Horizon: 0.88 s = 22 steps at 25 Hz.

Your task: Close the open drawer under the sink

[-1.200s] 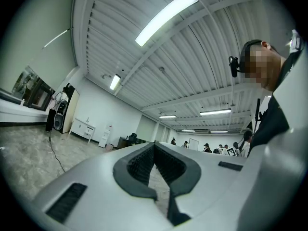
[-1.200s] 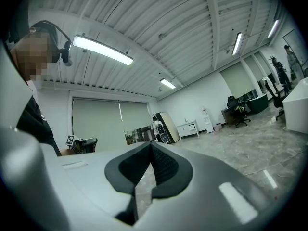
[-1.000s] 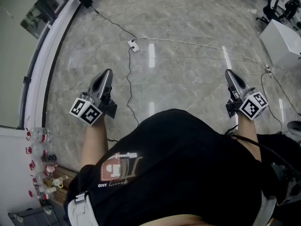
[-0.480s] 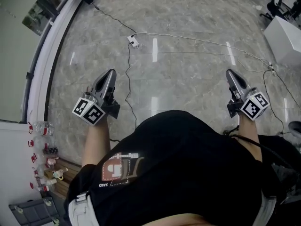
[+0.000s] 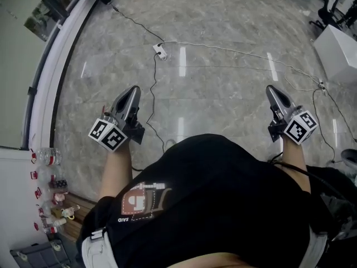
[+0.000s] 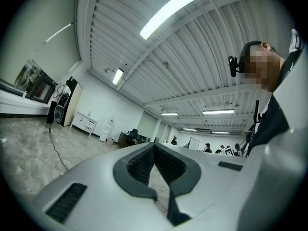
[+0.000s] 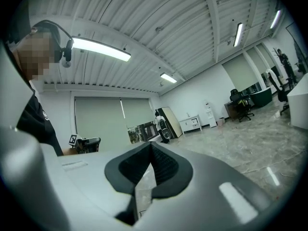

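Marble floor (image 5: 223, 99) is seen beneath two grippers, held level and well apart; the drawer under the sink is shown in no view.
Fingers of the left gripper (image 5: 134, 90) (image 6: 154, 146) and the right gripper (image 5: 271, 89) (image 7: 150, 146) are pressed together, with nothing held. One black cable (image 5: 151, 94) and one white cable (image 5: 234, 50) are laid across the floor from one socket block (image 5: 160, 50).

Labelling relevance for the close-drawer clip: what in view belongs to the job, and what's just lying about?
Job: left hand-held gripper, right hand-held gripper, both shut and empty. No drawer or sink in view.
Lying about: floor cable, power strip, bottles, white cabinet.
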Tool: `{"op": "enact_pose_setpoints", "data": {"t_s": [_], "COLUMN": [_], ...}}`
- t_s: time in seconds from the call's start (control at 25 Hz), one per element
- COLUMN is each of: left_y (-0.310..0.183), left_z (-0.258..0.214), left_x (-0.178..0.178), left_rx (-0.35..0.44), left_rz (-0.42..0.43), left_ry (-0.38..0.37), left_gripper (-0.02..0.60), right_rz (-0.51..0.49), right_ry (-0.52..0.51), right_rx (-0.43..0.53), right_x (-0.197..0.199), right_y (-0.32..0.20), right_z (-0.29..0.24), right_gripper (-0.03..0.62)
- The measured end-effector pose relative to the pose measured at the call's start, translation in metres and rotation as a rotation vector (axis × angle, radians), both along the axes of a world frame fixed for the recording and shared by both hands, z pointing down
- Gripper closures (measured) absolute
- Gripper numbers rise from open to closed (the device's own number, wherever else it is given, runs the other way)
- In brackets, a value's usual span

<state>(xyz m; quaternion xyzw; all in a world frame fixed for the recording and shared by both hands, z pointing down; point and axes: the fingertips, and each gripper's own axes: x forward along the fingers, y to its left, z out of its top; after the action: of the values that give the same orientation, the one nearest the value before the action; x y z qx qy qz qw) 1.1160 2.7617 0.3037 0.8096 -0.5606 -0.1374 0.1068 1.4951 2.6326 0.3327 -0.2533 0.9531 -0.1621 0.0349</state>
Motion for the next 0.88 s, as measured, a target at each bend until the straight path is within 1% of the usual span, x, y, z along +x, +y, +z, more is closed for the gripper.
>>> {"op": "enact_pose_setpoints", "data": {"t_s": [0.12,0.32,0.48,0.56,0.64,0.76,0.88], "left_y": [-0.014,-0.034,-0.057,-0.070,-0.084,-0.111,-0.146], "left_z": [0.000,-0.013,-0.016,-0.013,-0.008,-0.002,0.001], "left_x": [-0.051,-0.143,-0.201,-0.222,-0.235,-0.243,-0.243], "left_rx": [0.007,0.017,0.021,0.019,0.015,0.007,-0.007], "left_rz": [0.017,0.058,0.077,0.081,0.082,0.079,0.066], "left_ry": [-0.002,-0.072,-0.078,-0.072,-0.066,-0.056,-0.050], "left_gripper": [0.591,0.591,0.591,0.591,0.591,0.591,0.591], "right_rz": [0.031,0.064,0.089,0.098,0.107,0.112,0.097], "right_ry": [-0.016,-0.035,-0.042,-0.036,-0.034,-0.030,-0.033], "right_rx": [0.011,0.033,0.035,0.031,0.021,0.015,0.013], "right_x": [-0.048,-0.140,-0.195,-0.212,-0.221,-0.226,-0.229], "right_y": [-0.016,-0.038,-0.059,-0.071,-0.084,-0.112,-0.153], "right_z": [-0.011,-0.033,-0.041,-0.041,-0.039,-0.037,-0.037], "right_gripper": [0.603,0.603,0.603,0.603,0.603,0.603,0.603]}}
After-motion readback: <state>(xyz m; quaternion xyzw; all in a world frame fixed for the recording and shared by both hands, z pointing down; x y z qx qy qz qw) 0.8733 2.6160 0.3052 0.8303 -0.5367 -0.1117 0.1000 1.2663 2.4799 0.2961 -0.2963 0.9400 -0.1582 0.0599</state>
